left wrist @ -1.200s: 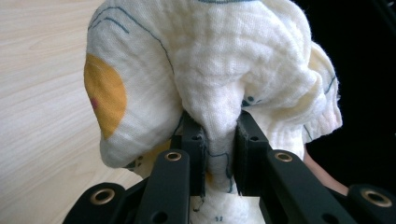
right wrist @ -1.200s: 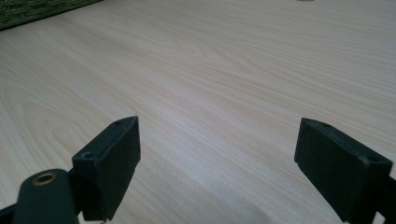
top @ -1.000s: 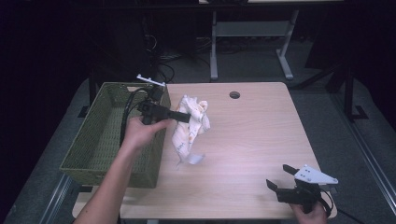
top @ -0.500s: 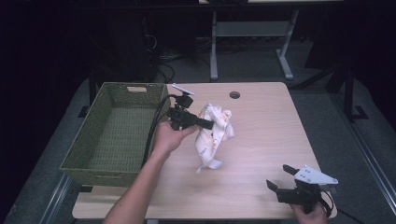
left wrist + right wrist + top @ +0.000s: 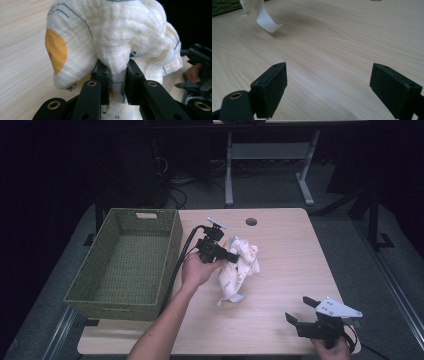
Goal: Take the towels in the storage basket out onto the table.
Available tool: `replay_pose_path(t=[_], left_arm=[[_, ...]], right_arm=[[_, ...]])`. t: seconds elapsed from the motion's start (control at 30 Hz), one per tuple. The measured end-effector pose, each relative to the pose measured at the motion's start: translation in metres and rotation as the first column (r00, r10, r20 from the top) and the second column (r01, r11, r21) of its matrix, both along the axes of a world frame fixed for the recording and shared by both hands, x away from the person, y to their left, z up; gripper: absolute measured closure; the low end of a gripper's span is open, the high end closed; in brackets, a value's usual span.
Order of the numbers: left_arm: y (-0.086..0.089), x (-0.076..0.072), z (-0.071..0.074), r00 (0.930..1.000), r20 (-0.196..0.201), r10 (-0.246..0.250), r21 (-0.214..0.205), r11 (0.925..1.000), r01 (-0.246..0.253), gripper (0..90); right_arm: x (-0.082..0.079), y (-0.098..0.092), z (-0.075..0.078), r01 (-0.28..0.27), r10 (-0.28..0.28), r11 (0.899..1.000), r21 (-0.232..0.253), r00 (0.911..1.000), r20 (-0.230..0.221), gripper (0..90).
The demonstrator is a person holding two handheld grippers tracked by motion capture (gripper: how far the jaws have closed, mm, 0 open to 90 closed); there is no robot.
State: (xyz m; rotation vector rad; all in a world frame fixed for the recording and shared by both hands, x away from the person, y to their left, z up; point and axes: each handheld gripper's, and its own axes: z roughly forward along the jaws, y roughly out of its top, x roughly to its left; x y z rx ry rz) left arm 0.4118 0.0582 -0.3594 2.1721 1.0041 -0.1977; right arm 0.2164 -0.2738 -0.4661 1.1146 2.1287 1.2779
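Your table [image 5: 280, 270] is light wood-grain, with a round dark hole [image 5: 251, 222] near its far edge. It stands on grey carpet [image 5: 345, 235]. Behind it you have a pale metal frame [image 5: 270, 155] on two splayed feet, with cables [image 5: 192, 182] tangled on the floor to its left. Beyond that the room is dark; light falls on the tabletop alone.
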Motion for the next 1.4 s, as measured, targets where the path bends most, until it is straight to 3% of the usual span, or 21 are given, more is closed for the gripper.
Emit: replay_pose_path(t=[0.33, 0.53, 0.63, 0.73, 0.97, 1.03, 1.13, 1.27, 1.4], left_arm=[[-0.012, 0.005, -0.024, 0.9983, 0.032, 0.05, 0.085, 0.995, -0.052, 75.3], [-0.021, 0.005, -0.03, 0.9955, 0.079, 0.052, 0.141, 0.988, -0.063, 75.2], [-0.025, 0.005, -0.031, 0.9939, 0.1, 0.046, 0.162, 0.9849, -0.062, 75.3], [-0.027, 0.006, -0.032, 0.9939, 0.094, 0.058, 0.153, 0.9856, -0.072, 75.6], [-0.035, 0.008, -0.034, 0.9889, 0.14, 0.05, 0.229, 0.97, -0.081, 74.8], [-0.038, 0.008, -0.036, 0.9884, 0.146, 0.043, 0.231, 0.9699, -0.076, 74.0], [-0.044, 0.009, -0.039, 0.9857, 0.164, 0.038, 0.257, 0.9631, -0.08, 73.7], [-0.053, 0.008, -0.045, 0.9836, 0.176, 0.039, 0.279, 0.9563, -0.088, 73.6], [-0.059, 0.009, -0.051, 0.9865, 0.162, 0.025, 0.309, 0.9482, -0.074, 73.0]], right_arm=[[0.001, 0.001, 0.0, 0.001, -0.001, 1.0, -0.008, 1.0, 0.003, 13.6], [0.0, 0.001, 0.0, 0.006, -0.006, 1.0, -0.013, 1.0, -0.004, 13.6], [0.0, 0.001, -0.001, 0.006, -0.007, 1.0, -0.017, 1.0, -0.005, 13.7], [-0.001, 0.002, -0.001, 0.004, -0.004, 1.0, -0.016, 1.0, -0.006, 13.7], [-0.001, 0.002, -0.001, 0.006, -0.006, 1.0, -0.019, 1.0, -0.006, 13.7], [-0.001, 0.002, -0.001, 0.006, -0.006, 1.0, -0.019, 1.0, -0.007, 13.6], [0.0, 0.002, -0.001, 0.001, -0.001, 1.0, -0.023, 1.0, -0.003, 13.7], [0.0, 0.002, -0.001, 0.001, -0.001, 1.0, -0.017, 1.0, -0.002, 13.7], [-0.001, 0.002, 0.0, -0.002, 0.002, 1.0, -0.018, 1.0, -0.004, 13.7]])
